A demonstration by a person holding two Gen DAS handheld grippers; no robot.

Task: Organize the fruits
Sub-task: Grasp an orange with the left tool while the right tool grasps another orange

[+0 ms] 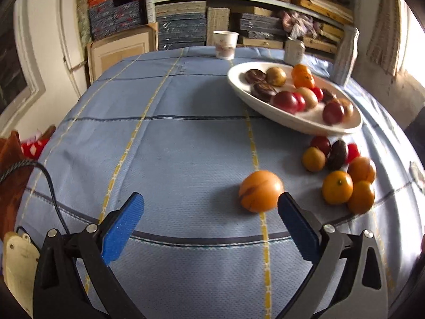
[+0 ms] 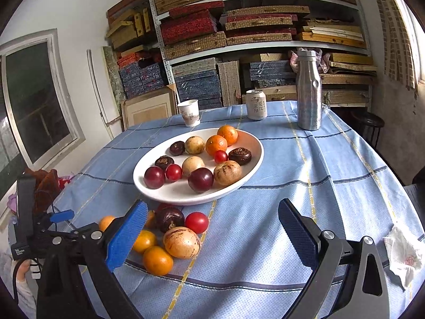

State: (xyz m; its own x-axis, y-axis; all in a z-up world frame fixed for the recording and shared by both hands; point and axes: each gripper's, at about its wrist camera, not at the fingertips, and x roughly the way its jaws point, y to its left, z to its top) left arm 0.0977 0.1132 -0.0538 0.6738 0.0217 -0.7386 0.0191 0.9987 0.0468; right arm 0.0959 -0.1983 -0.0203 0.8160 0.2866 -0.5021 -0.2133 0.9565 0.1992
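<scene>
A white oval plate (image 2: 148, 186) holds several fruits: oranges, dark plums, small red tomatoes, tan and brown round fruits. In front of it a loose cluster of fruit (image 2: 170, 236) lies on the blue cloth. In the left wrist view the plate (image 1: 292, 125) is far right and the loose cluster (image 1: 340, 175) sits below it. One orange fruit (image 1: 261, 194) lies apart on the cloth, just ahead of the right finger of my left gripper (image 1: 209, 204), which is open and empty. My right gripper (image 2: 212, 210) is open and empty, near the cluster's right side.
A paper cup (image 2: 190, 115), a drink can (image 2: 256, 105) and a steel bottle (image 2: 308, 90) stand at the table's far edge. A crumpled tissue (image 2: 403, 255) lies at the near right. Packed shelves (image 2: 252, 45) rise behind the table. A hand (image 2: 22, 269) shows at far left.
</scene>
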